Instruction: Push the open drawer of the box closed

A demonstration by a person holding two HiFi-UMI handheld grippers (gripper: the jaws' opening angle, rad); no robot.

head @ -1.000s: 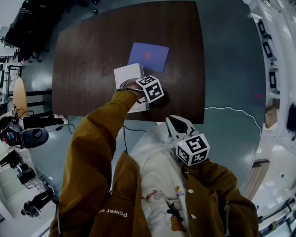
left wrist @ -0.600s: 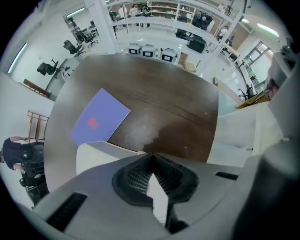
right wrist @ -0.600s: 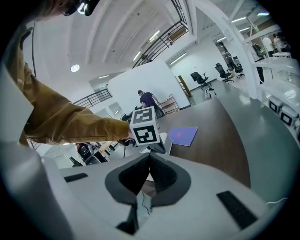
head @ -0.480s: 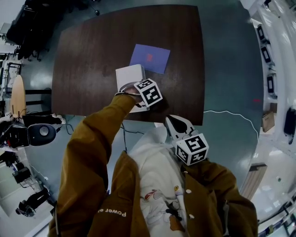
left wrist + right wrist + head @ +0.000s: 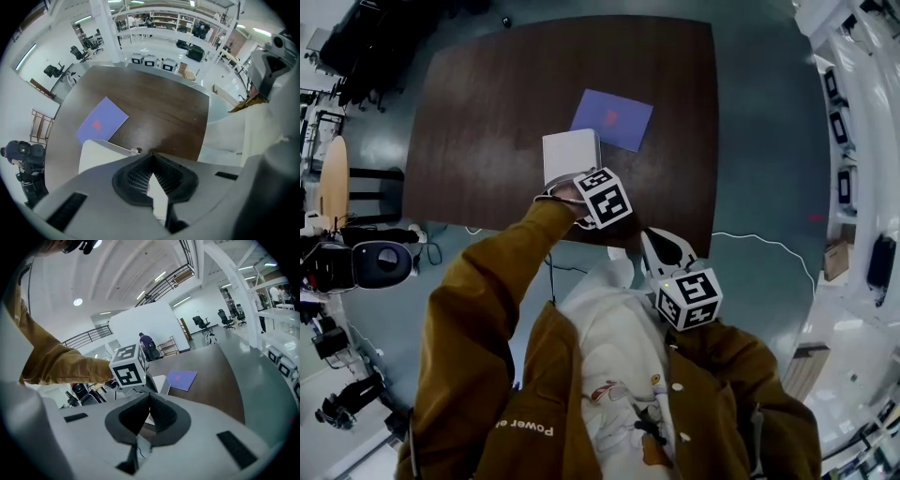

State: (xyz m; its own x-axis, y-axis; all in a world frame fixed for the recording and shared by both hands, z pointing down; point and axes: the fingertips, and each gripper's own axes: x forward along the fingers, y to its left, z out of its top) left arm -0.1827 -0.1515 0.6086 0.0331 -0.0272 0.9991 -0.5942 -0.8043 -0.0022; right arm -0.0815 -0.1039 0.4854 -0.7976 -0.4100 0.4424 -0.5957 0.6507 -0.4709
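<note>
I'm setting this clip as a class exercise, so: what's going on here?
A person holds a gripper in each hand. The left gripper, jaws shut, is at the near end of a white box on the dark table; a purple sheet lies just beyond it. The right gripper, shut and empty, is held near the person's chest. Whether the drawer is fully in cannot be seen.
</note>
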